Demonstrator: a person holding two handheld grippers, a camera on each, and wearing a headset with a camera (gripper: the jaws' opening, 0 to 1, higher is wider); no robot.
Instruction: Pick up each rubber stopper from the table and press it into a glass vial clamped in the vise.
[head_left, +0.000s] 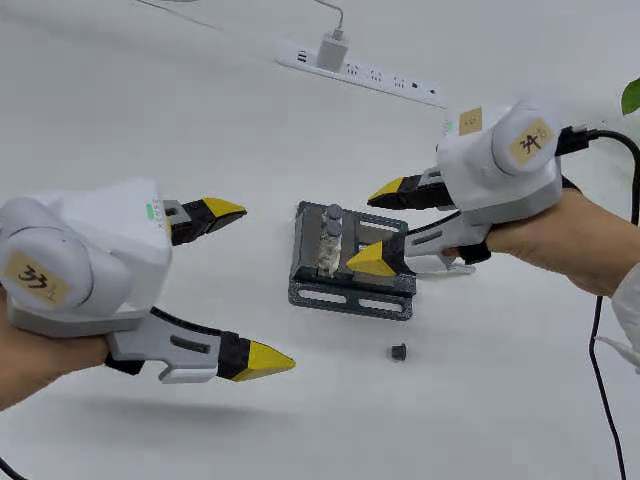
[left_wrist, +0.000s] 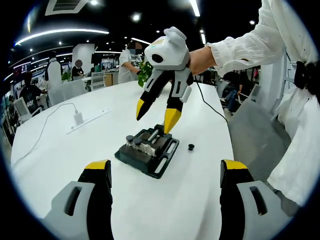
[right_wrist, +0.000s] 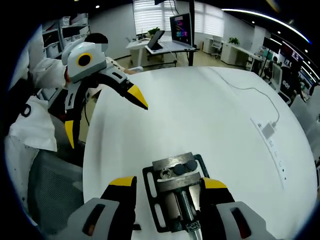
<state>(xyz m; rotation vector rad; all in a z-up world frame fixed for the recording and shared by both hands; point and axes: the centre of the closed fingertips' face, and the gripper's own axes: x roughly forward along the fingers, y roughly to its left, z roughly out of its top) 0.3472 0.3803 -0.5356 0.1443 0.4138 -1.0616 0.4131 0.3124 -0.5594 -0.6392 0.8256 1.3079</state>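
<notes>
A dark metal vise (head_left: 350, 290) stands mid-table and clamps glass vials (head_left: 329, 252) that carry dark stoppers (head_left: 333, 213) on top. One loose black rubber stopper (head_left: 398, 352) lies on the table in front of the vise, to its right. My right gripper (head_left: 365, 230) hovers open over the vise's right side with nothing between its jaws. In the right gripper view the vise (right_wrist: 175, 210) and the stoppered vials (right_wrist: 178, 167) sit just ahead of the jaws. My left gripper (head_left: 245, 285) is open and empty, left of the vise. The left gripper view shows the vise (left_wrist: 150, 150) and the loose stopper (left_wrist: 191, 147).
A white power strip (head_left: 365, 72) with a plugged charger (head_left: 332, 50) lies at the table's far edge. A black cable (head_left: 600, 330) trails from the right gripper. A green leaf (head_left: 631, 96) shows at the right edge. People stand beyond the table in an office.
</notes>
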